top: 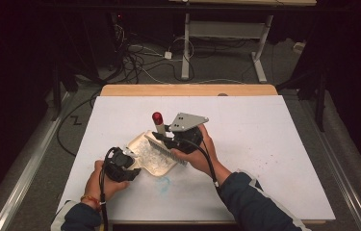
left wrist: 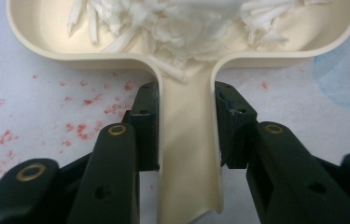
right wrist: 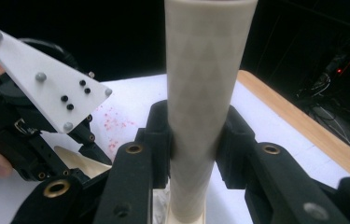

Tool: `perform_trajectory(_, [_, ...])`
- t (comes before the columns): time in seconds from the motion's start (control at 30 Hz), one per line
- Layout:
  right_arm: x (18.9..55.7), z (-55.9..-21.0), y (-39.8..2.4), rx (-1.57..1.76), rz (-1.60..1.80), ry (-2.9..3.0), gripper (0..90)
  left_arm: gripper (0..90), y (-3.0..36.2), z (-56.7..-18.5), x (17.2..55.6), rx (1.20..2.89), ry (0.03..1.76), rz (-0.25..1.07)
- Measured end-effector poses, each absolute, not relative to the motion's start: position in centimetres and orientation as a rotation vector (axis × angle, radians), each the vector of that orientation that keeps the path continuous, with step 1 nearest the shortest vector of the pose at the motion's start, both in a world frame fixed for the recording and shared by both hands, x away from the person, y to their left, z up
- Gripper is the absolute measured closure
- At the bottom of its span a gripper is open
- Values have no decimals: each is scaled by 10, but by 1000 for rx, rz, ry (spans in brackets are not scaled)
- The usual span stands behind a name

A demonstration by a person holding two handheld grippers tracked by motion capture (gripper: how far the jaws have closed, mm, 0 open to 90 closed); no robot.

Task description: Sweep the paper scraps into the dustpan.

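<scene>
A cream dustpan (top: pixel 138 140) lies on the white sheet with white shreds (top: pixel 153 156) heaped in it. My left gripper (top: pixel 121 163) is shut on the pan's handle (left wrist: pixel 189 140), one pad (left wrist: pixel 147 126) pressing on each side, and the shreds (left wrist: pixel 172 18) lie just ahead. My right gripper (top: pixel 184 138) is shut on the cream handle (right wrist: pixel 205 88) of a brush (top: pixel 165 147). The handle's red tip (top: pixel 157 117) points up and away, and the bristles hang over the pan's far side. The left gripper (right wrist: pixel 32 140), with its pale plate, also appears in the right gripper view.
A white sheet (top: pixel 264 144) covers the wooden table (top: pixel 187 90). It carries a blue stain (top: pixel 163 185) near the front and red specks (left wrist: pixel 84 100) beside the pan handle. Cables and desk legs stand on the floor beyond the far edge.
</scene>
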State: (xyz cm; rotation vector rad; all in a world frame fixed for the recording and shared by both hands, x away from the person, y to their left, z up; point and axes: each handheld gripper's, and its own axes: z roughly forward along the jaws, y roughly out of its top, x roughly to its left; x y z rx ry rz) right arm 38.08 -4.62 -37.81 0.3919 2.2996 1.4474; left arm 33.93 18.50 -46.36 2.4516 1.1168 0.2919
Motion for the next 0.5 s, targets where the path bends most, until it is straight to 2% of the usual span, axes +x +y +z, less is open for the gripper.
perform_trajectory(0.5, [378, -367, -75, 457, 1478, 2238, 705, 632, 183, -462, 337, 2447, 1129, 297])
